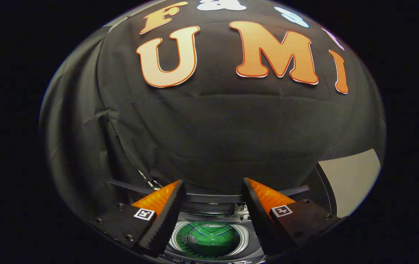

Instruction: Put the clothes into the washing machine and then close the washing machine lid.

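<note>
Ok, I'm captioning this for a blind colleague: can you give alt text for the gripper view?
The open gripper hangs above a top-loading washing machine, whose round tub shows between the fingers with a green garment lying inside. Beyond the fingers hangs the booth's black cloth wall.

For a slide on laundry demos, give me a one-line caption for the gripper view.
Open claw hovers above the washing machine, green clothes already in its drum, lid not yet closed.
</note>
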